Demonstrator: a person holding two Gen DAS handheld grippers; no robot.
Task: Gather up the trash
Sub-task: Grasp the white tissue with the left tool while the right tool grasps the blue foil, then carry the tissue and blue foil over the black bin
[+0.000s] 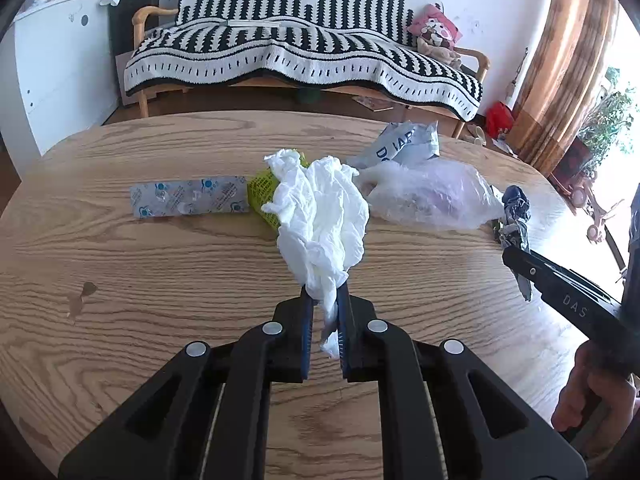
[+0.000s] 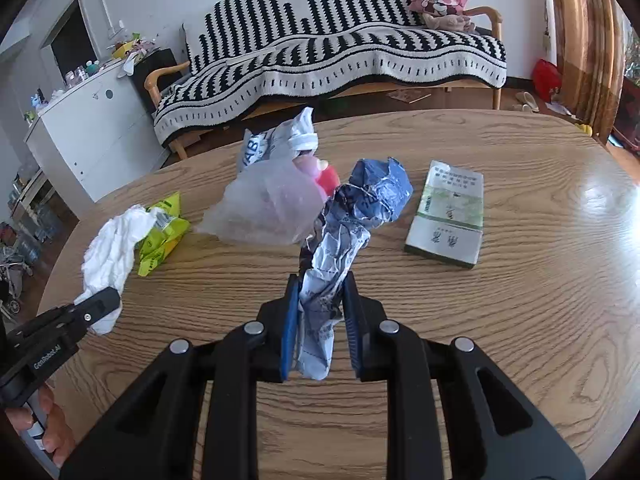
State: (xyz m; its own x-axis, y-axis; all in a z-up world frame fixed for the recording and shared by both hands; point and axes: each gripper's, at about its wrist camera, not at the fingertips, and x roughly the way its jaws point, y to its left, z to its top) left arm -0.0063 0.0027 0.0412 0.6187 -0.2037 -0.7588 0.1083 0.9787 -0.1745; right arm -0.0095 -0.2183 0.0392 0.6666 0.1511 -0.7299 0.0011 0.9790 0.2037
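Observation:
My left gripper [image 1: 325, 294] is shut on a crumpled white tissue [image 1: 320, 208], which hangs lifted above the wooden table [image 1: 160, 280]. My right gripper [image 2: 322, 284] is shut on a crumpled blue and white paper wrapper [image 2: 360, 208], also raised off the table. In the left wrist view the right gripper [image 1: 508, 248] comes in from the right with that wrapper [image 1: 516, 208]. From the right wrist view the left gripper [image 2: 102, 300] shows at the lower left with the tissue [image 2: 112, 240]. A yellow-green wrapper [image 2: 164, 232] lies beside the tissue.
On the table lie a clear plastic bag [image 1: 432, 196], a grey printed pouch [image 1: 404, 144], a silver-blue flat packet [image 1: 188, 198] and a green booklet [image 2: 448, 216]. Behind the table stands a sofa [image 1: 304, 52] under a striped throw. A white cabinet [image 2: 92, 136] is at the left.

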